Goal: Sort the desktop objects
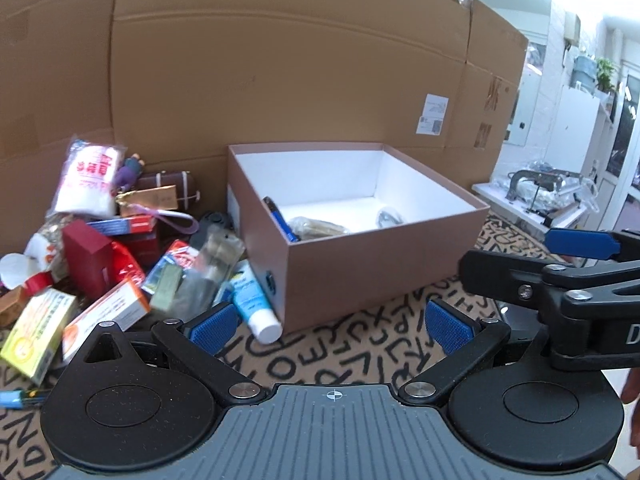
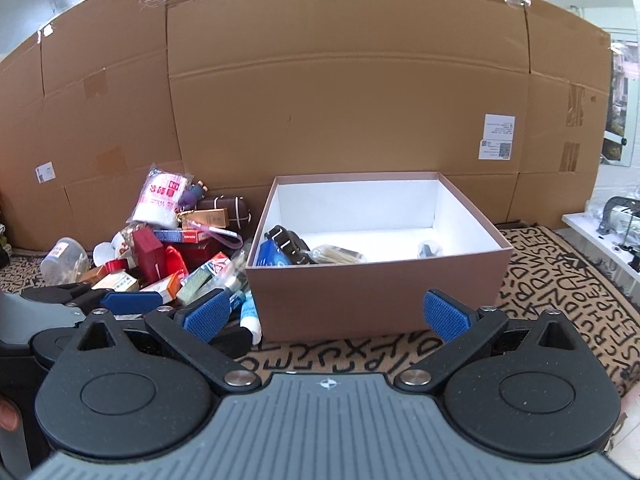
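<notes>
Item: open pink box [image 2: 376, 288], white inside, standing on a letter-patterned mat [image 2: 560, 280] at the centre of the right wrist view and at 1 o'clock of centre in the left wrist view [image 1: 380, 256].

Contents: a blue pen-like item [image 1: 280, 220] leaning against the inner wall at 9 o'clock; a clear bag of pale sticks [image 2: 338, 254] on the floor of the box near the front wall; a black strapped item [image 2: 286, 240] at 10 o'clock of that bag; a small shiny object [image 1: 388, 216] at 3 o'clock of the bag, too blurred to identify.

Unsorted pile, at 9 o'clock of the box: a white tube with blue label [image 1: 254, 300] lying against the box's front corner, cap toward the camera; a dark red box [image 1: 86, 258]; an orange-and-white carton [image 1: 108, 312]; a yellow-green carton [image 1: 34, 334]; a white packet with red print [image 1: 90, 176] at the back; a small purple figure [image 1: 130, 170] just beside it; a brown pouch [image 2: 228, 206] against the cardboard; a clear plastic jar [image 2: 66, 260] at the pile's far 9 o'clock edge.

Left gripper [image 1: 332, 324]: blue-padded fingers spread wide, nothing between them, low over the mat in front of the box.

Right gripper [image 2: 326, 314]: fingers likewise spread and empty, before the box's front wall; also seen at 3 o'clock in the left wrist view [image 1: 580, 248].

Surroundings: a cardboard wall [image 2: 340, 100] behind everything, bearing a white shipping label [image 2: 496, 138]; a white shelf [image 1: 520, 208] with metal hardware at 3 o'clock.
</notes>
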The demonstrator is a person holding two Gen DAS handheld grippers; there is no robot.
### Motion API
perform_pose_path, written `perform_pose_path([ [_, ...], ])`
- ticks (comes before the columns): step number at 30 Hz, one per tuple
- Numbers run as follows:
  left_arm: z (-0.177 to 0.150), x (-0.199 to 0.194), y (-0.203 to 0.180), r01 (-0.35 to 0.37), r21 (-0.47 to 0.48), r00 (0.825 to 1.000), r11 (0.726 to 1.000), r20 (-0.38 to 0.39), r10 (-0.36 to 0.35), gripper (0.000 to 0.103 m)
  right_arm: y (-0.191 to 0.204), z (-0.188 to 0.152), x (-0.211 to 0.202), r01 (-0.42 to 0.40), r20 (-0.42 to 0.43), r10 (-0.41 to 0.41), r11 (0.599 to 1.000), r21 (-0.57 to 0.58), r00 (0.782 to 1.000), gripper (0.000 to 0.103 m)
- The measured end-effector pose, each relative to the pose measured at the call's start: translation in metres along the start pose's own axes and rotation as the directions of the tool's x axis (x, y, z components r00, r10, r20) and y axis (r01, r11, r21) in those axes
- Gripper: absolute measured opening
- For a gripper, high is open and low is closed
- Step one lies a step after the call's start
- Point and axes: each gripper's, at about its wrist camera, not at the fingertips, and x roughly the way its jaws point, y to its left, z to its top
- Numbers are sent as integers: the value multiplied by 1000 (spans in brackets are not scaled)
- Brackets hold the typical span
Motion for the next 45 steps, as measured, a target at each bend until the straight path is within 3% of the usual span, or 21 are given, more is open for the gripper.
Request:
perform_pose_path([
  [14,-26,-21,-2,-23,18,1000,1000,-7,24,103,11,-20,-23,16,-22,-16,1000,-18,1000,103],
  [24,-25,-14,0,-20,21,999,1000,-26,20,103,8,-19,-16,20,-43,-20,1000,-12,999,103],
  [45,-8,-6,-16,-2,80,1000,997,8,2,103,-6,-11,-8,40,-50,-40,999,15,998,103],
])
